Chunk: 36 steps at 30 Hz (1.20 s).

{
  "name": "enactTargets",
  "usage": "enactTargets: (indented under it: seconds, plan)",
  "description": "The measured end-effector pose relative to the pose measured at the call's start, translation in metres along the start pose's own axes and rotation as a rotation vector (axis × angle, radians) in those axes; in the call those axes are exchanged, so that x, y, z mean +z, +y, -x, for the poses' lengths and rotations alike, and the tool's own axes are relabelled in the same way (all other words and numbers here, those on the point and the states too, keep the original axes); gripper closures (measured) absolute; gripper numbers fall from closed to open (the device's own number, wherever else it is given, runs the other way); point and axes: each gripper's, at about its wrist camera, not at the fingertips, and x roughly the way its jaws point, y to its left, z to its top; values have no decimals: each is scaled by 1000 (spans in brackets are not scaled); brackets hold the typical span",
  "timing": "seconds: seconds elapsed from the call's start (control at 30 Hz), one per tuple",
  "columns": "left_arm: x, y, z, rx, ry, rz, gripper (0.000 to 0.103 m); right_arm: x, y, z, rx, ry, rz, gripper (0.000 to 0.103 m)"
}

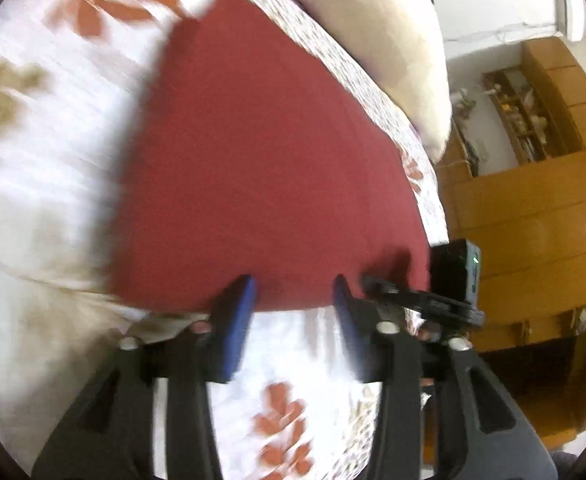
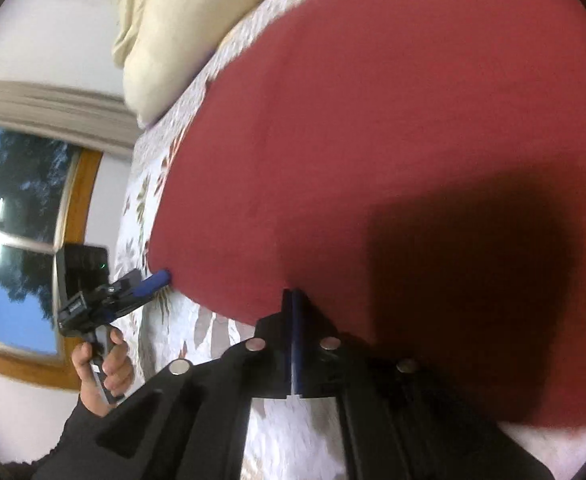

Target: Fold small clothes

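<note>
A plain red cloth (image 1: pixel 261 152) lies spread on a white bedsheet with a floral print (image 1: pixel 53 184). My left gripper (image 1: pixel 295 294) stands open at the cloth's near edge, its blue pads (image 1: pixel 241 320) either side of the hem and nothing pinched. In the right wrist view, my right gripper (image 2: pixel 295 300) has its blue pads pressed together on the edge of the red cloth (image 2: pixel 373 128). The same view shows the left gripper (image 2: pixel 157 280) at the cloth's left corner. The right gripper (image 1: pixel 373 282) appears in the left wrist view at the cloth's right corner. Both views are motion-blurred.
A cream pillow (image 1: pixel 377 40) lies at the bed's far end. Past the bed edge stand a wooden wardrobe (image 1: pixel 533 216) and a shelf (image 1: pixel 521 116). A window (image 2: pixel 17 232) is behind the person's hand (image 2: pixel 101 368), which holds the left gripper's handle.
</note>
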Motion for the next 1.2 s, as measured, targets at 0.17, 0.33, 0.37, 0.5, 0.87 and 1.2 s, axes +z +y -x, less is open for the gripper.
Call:
enactTargets:
  seconds: [0.17,0.33,0.37,0.5,0.87,1.2]
  plan:
    - [48,17,43,80,-31,24,16,-45,94,33,-515,-100,465,38]
    - [97,36,11,-7,56,183,14,-102,172,-40,-701,-36,842,39]
    - [105,40,3,-13,69,205,14,-107,182,-58,-716,-29,887,39]
    - [125,55,-22,11,136,243,10,-112,206,-96,-770,-45,988,36]
    - [167,43,-72,-13,219,136,5,-103,213,-172,-1004,-119,1266,28]
    - [178,23,-108,-26,282,46,19,-88,227,-201,-1050,-234,1294,30]
